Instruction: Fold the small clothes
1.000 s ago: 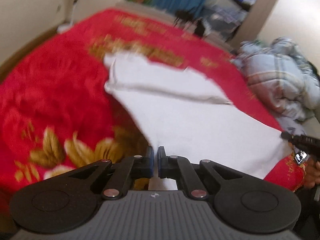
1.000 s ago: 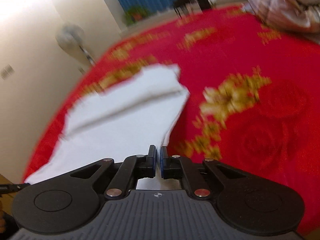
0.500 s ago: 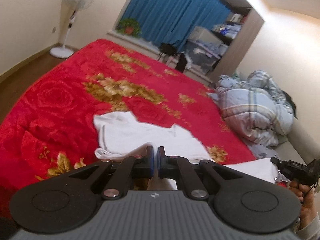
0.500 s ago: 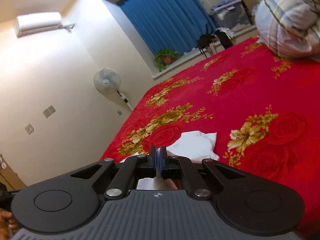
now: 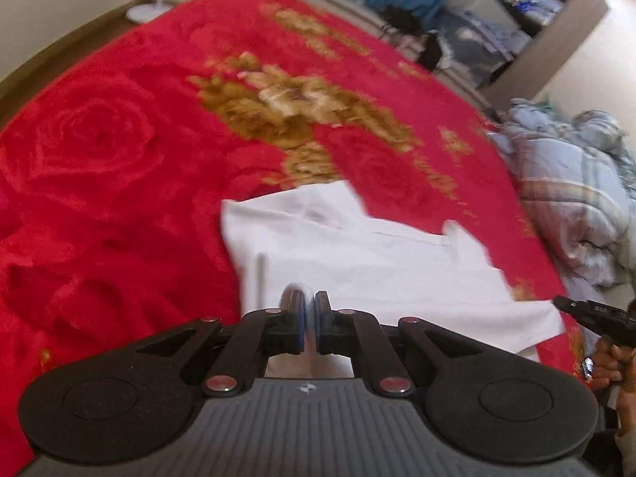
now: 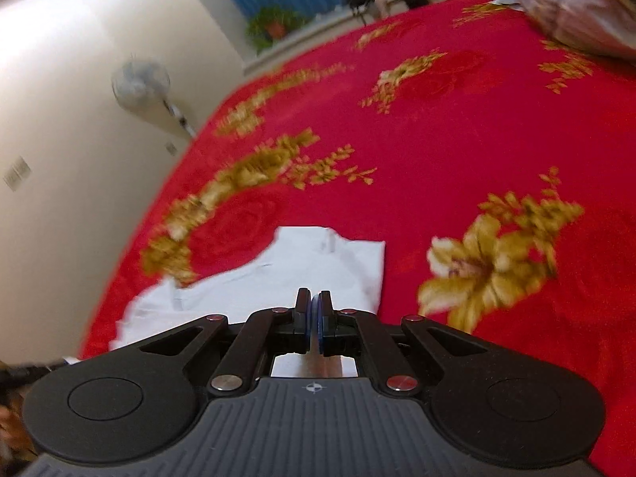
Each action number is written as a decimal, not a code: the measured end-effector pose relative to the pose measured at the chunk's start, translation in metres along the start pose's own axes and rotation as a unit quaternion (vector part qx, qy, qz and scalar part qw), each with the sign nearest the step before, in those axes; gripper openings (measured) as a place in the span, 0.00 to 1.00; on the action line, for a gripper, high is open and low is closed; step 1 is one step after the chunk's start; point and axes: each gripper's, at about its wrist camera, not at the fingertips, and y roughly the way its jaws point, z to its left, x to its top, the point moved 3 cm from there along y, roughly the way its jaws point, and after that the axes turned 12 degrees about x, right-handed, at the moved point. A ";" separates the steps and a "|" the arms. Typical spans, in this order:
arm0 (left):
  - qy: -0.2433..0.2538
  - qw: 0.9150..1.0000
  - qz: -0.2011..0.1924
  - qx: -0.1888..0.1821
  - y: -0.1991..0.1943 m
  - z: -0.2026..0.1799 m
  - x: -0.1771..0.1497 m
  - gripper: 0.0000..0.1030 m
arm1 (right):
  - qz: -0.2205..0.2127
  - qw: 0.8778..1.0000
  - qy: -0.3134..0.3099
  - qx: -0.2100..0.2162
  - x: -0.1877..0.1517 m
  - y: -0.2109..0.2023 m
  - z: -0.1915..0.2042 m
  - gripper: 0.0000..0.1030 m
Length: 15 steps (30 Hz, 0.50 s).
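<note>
A small white garment lies spread on a red floral blanket; it also shows in the right wrist view. My left gripper is shut on the garment's near edge on the left side. My right gripper is shut on the near edge on the right side. The other gripper's tip shows at the garment's right corner in the left wrist view. The cloth under both grippers is hidden by their bodies.
A rumpled grey-blue plaid duvet lies at the bed's right side. A standing fan is by the left wall. Blue curtains, a potted plant and shelves with clutter are beyond the bed.
Both grippers, still shut on the garment's edge, have tipped down and moved forward over the bed after being raised. The garment now lies flatter and closer under them.
</note>
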 end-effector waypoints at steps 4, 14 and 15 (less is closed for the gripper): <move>-0.023 1.000 0.004 -0.001 0.001 0.015 -0.001 0.29 | -0.011 1.000 0.007 -0.025 -0.005 0.024 -0.022 0.06; 0.019 0.999 0.036 -0.031 -0.005 0.009 -0.030 0.53 | 0.041 0.999 -0.008 -0.003 -0.030 0.023 -0.027 0.22; 0.025 0.998 0.035 -0.037 -0.005 0.005 -0.030 0.53 | 0.045 0.999 -0.007 -0.001 -0.032 0.024 -0.027 0.22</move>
